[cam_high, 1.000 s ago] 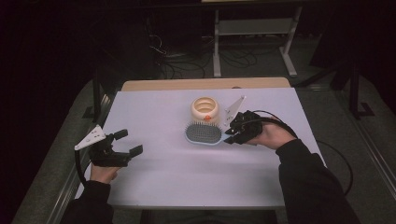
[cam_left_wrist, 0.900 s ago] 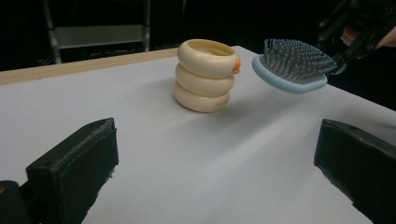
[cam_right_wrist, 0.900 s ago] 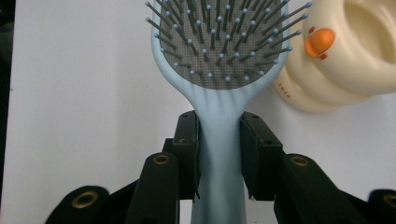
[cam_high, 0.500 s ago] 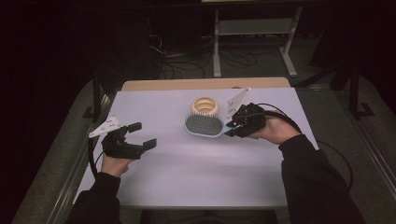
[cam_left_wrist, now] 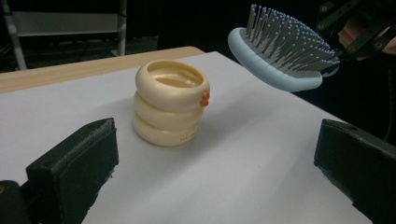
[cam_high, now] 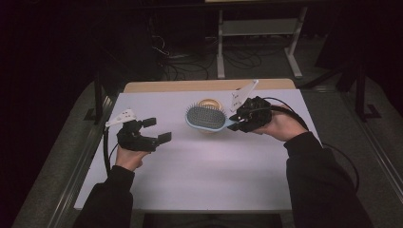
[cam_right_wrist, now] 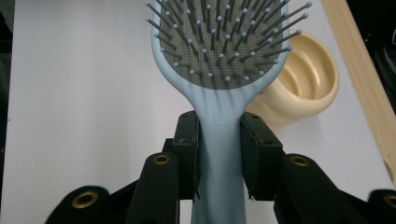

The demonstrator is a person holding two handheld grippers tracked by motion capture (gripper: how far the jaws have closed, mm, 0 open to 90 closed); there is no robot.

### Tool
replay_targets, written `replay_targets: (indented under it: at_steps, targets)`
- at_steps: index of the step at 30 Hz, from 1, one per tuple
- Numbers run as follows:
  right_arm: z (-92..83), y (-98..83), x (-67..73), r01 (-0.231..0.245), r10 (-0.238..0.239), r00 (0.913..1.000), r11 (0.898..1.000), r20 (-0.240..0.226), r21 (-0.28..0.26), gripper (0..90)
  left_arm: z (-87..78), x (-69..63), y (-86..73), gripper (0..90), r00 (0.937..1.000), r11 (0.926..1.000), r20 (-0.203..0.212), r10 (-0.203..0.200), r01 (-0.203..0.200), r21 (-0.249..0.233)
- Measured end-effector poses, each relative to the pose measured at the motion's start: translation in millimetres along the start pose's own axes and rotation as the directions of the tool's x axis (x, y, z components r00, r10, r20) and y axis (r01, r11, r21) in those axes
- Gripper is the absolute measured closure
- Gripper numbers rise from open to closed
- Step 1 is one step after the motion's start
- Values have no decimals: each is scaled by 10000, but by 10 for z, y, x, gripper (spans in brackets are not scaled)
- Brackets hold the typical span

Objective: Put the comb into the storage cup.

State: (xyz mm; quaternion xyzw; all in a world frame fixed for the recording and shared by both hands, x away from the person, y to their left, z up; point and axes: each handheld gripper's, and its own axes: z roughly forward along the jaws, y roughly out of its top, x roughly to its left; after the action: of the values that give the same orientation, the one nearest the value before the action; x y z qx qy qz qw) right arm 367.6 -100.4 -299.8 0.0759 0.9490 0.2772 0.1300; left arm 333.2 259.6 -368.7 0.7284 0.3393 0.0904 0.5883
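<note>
A light blue hairbrush (cam_high: 206, 118) with a grey bristle pad hangs in the air over the table, bristles up. My right gripper (cam_high: 236, 119) is shut on its handle (cam_right_wrist: 218, 140), both pads pressed against it. Behind the brush stands a cream ribbed cup (cam_left_wrist: 171, 101), upright on the white table; its rim (cam_high: 209, 102) peeks out past the brush in the high view, and the right gripper view has the cup (cam_right_wrist: 299, 81) too. My left gripper (cam_high: 157, 129) is held over the table's left side, open and empty, its jaws wide apart and facing the cup.
The white tabletop (cam_high: 199, 175) lies on a wooden board (cam_high: 199, 85) whose far edge shows. A metal rack (cam_high: 256, 28) and cables stand on the dark floor beyond. Both sleeves come in from the bottom.
The right gripper has lifted the brush off the table, so it now hovers in front of the cup. The left gripper has moved right and up, toward the middle.
</note>
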Motion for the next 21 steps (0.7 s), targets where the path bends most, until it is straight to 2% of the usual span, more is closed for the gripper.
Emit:
replay_targets:
  at_steps: [13,21]
  targets:
    - [-102,140,-34,5,5,9990,9997,441,-224,680,98,-72,289,0,9990,9987,328,-309,321,-383]
    - [-151,163,-54,-86,113,9981,9990,609,-441,680,236,-145,378,0,9964,9973,612,-589,614,-395]
